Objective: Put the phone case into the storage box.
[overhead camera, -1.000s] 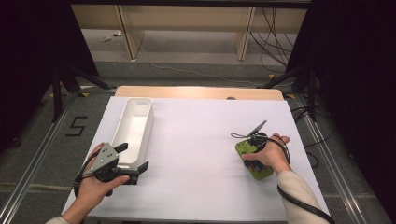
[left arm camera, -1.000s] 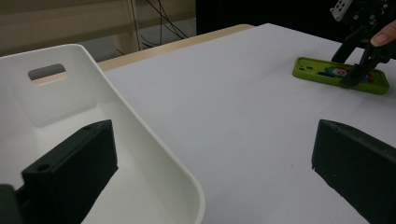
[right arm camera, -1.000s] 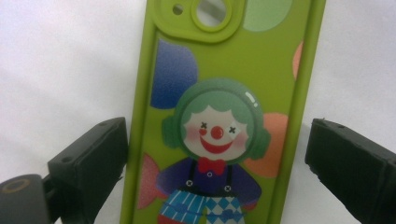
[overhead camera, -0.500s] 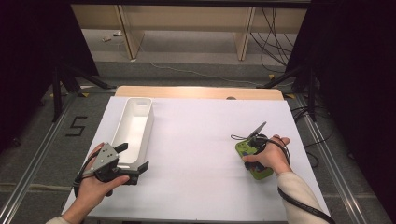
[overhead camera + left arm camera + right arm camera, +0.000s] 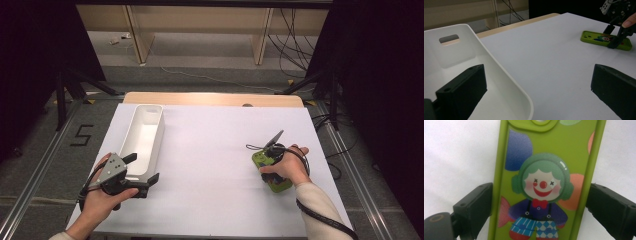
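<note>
Lying flat on the white table (image 5: 210,165), one green phone case (image 5: 272,172) sits near the right edge, partly covered by the person's right hand (image 5: 287,167). It is the single case in sight, and it bears one clown figure with green hair, a red nose and a red bow tie, plus coloured blobs around it. The right gripper (image 5: 539,202) is lowered over the case, its two black jaws spread to either side of it. In the right gripper view the left jaw looks to be right at the case's edge and the right jaw just beside the other edge; whether they actually press on it cannot be told. In the left gripper view the same case (image 5: 606,40) lies well across the table with the right gripper (image 5: 617,37) standing on it.

One white bin (image 5: 145,137) stands lengthwise at the table's left side, with one slot handle visible in its far end wall (image 5: 449,38). The left gripper (image 5: 142,170), held in the left hand (image 5: 100,197), is at the bin's near end with its jaws spread wide: one jaw is inside the bin, the other outside over the bare table, so they straddle the bin's right wall (image 5: 506,82) and hold nothing.
</note>
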Tool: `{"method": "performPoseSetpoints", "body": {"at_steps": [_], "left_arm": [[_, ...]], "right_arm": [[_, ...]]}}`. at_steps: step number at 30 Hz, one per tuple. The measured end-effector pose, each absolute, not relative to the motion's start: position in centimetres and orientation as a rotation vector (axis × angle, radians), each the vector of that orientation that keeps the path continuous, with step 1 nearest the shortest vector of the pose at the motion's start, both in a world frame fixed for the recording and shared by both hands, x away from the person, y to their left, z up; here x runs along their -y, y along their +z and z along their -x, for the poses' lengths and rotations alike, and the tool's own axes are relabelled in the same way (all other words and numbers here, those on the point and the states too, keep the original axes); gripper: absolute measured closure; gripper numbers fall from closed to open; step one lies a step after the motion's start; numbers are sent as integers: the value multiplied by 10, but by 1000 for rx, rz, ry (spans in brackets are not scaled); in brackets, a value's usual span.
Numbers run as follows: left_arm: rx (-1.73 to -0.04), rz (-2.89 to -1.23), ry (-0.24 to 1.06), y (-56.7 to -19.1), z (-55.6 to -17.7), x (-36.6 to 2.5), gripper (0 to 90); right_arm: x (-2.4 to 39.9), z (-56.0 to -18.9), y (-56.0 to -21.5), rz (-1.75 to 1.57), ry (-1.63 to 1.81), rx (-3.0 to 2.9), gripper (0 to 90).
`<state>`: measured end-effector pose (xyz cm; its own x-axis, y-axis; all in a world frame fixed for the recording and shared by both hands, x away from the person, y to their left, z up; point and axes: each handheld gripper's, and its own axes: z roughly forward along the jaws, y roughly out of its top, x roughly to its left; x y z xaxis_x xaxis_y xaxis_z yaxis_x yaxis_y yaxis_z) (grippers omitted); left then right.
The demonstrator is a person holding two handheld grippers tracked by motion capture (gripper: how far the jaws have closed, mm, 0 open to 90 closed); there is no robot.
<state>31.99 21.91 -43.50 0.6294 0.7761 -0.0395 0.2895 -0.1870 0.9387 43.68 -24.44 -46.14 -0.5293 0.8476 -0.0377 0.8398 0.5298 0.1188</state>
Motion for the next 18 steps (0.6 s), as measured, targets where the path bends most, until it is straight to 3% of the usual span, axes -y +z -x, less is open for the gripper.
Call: {"method": "performPoseSetpoints", "body": {"at_steps": [18], "left_arm": [[-867,-1758,555,-435,-320,-219,0]], "right_arm": [[245,-439,-462,-1489,130,-2685,112]]}}
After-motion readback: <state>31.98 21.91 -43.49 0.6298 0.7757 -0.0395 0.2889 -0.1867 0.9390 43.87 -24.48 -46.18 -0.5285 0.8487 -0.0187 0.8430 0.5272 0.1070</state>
